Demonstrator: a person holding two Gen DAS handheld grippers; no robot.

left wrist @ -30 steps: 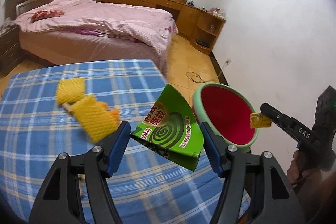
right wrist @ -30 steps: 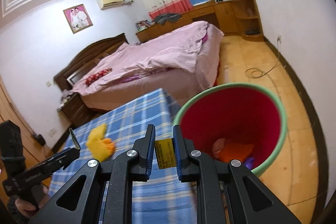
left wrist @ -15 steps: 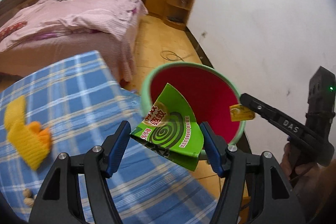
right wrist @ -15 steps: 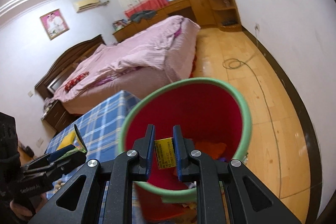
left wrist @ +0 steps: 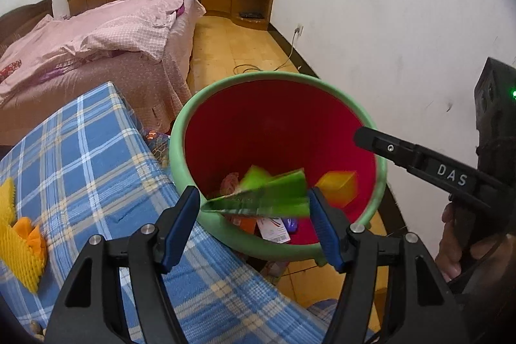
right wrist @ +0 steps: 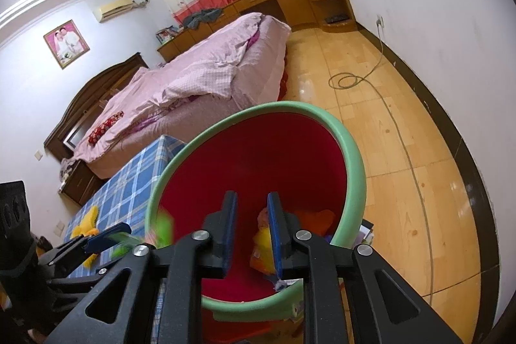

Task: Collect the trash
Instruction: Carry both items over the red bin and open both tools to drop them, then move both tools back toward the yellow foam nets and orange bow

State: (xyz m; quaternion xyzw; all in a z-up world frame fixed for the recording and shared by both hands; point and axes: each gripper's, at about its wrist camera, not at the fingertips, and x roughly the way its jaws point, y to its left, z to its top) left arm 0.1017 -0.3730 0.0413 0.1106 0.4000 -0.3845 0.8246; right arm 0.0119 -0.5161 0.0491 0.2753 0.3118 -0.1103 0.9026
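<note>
Bedroom floor of yellow wood planks runs behind a green-rimmed, red-lined trash bin that stands against the blue plaid table.

Left gripper hangs over the near rim of the bin with its jaws spread wide. The green mosquito-coil box lies blurred between the blue pads and looks to be tipping downward into the bin; whether the pads touch it cannot be told for sure, though a gap seems to show on the left side. Right gripper points down into the bin from the other side, and its jaws are opening with nothing between them. The small yellow packet shows as a blur inside the bin, free of the pads.

Some trash already rests at the bottom: an orange piece, a white printed card and something purple. On the table a yellow foam net with an orange piece beside it is not yet collected, so the task is judged partly done.

Both grippers tilt steeply downward. A hand grips the right tool's handle at the edge of the left view.
</note>
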